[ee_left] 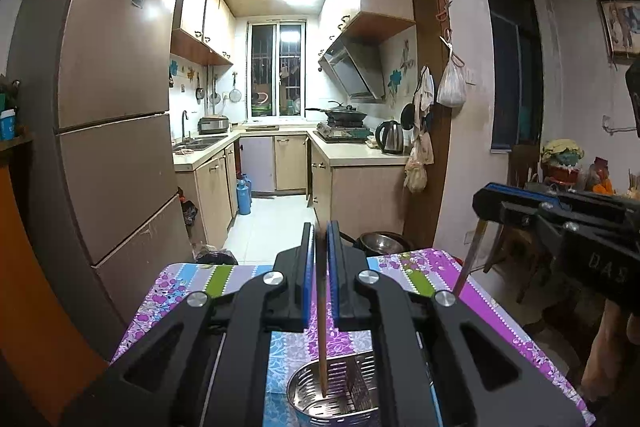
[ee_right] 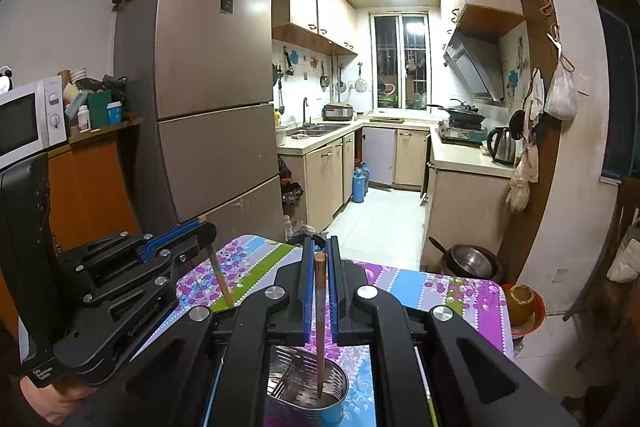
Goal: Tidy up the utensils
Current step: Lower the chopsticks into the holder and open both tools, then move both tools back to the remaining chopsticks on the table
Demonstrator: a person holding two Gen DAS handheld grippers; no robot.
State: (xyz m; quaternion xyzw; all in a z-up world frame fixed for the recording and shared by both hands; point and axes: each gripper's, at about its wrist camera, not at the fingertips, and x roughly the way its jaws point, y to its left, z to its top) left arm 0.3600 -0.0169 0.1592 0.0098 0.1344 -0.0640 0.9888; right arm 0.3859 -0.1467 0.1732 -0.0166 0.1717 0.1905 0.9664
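We held one chopstick per hand: left gripper (ee_left: 320,259) fingers clamped on chopstick (ee_left: 321,327), right gripper (ee_right: 320,267) fingers clamped on second chopstick (ee_right: 319,323). Both tips inside holder (ee_right: 308,383) on bench (ee_right: 460,291), neither released; holder otherwise looked empty.

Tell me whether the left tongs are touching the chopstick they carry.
Touching. In the left wrist view, the left tongs are closed on the chopstick, whose tip hangs down into the metal utensil holder.

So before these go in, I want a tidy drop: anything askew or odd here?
Nothing stands out. Each gripper holds one chopstick roughly upright, tip down inside the metal utensil holder, which stands upright on the floral tablecloth.
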